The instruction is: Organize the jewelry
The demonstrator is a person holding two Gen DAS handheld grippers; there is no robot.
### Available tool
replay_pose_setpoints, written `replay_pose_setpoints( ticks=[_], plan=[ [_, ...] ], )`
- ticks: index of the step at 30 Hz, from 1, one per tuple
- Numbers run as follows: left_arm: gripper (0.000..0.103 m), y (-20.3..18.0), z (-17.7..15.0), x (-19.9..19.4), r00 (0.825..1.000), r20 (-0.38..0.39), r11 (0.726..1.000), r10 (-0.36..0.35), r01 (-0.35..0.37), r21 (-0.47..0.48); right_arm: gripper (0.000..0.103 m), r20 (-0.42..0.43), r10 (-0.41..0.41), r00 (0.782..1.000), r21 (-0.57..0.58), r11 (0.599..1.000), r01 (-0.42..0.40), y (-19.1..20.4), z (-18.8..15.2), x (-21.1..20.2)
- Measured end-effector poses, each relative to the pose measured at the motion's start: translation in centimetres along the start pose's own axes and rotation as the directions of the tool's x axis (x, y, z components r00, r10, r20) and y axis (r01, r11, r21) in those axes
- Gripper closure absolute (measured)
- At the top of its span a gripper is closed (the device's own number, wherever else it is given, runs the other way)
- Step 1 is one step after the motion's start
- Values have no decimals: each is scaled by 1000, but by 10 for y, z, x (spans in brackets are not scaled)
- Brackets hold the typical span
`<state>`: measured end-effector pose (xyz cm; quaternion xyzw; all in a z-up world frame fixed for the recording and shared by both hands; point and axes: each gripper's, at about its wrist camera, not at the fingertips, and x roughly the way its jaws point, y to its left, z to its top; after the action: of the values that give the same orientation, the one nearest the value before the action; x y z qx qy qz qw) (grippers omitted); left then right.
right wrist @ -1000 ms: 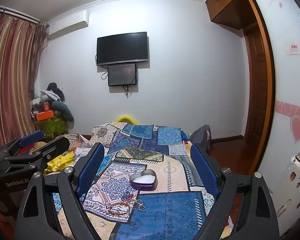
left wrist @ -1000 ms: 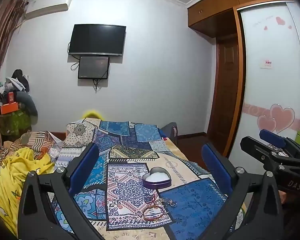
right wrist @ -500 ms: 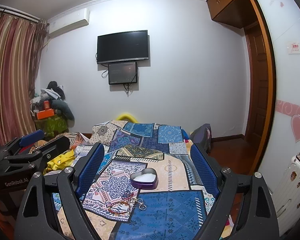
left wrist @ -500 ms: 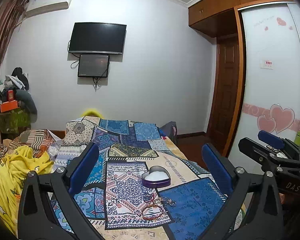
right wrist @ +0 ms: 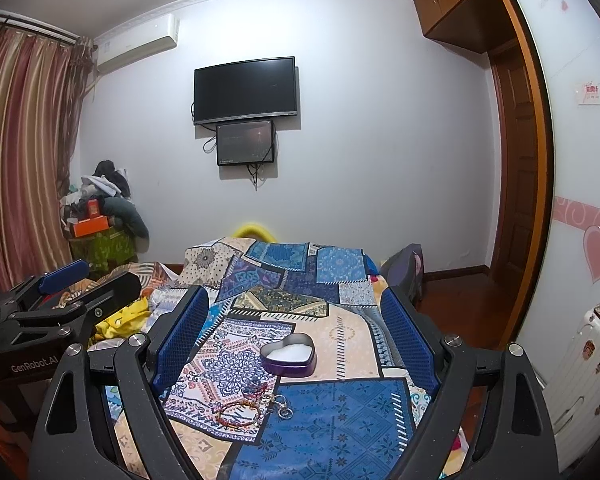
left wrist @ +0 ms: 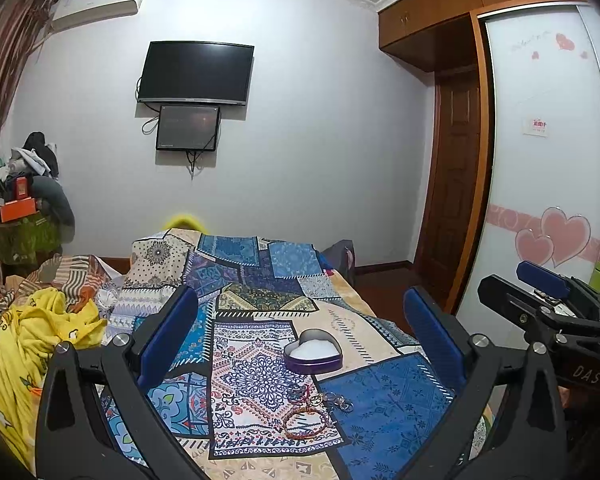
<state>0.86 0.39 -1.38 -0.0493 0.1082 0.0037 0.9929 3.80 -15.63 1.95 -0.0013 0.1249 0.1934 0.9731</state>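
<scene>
On the patchwork bedspread (left wrist: 380, 400), the light, limp beaded bracelet (left wrist: 306, 424) lies near the heart-shaped tin (left wrist: 313, 356); pinch its cord with left gripper (left wrist: 296, 340) or right gripper (right wrist: 296, 336), both spread empty.

Both cameras sit low above the near end of the bed (left wrist: 364, 392), side by side, and look along it, a little downward, toward the far wall with the television (left wrist: 196, 72). The left view shows the right tongs (left wrist: 540, 284) at its right edge; the right view shows the left tongs (right wrist: 64, 276) at its left edge. Both share the heart-shaped tin (left wrist: 314, 356) and the wall.
</scene>
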Motion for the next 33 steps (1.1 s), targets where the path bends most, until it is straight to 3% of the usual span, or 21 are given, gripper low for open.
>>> replay_pose_setpoints(
  ticks=[33],
  plan=[
    [0,2,-7,9,1000,-15,1000,-1,1,-12,17,-11,2,1000,5,1000,-2,6,-14,7]
  ],
)
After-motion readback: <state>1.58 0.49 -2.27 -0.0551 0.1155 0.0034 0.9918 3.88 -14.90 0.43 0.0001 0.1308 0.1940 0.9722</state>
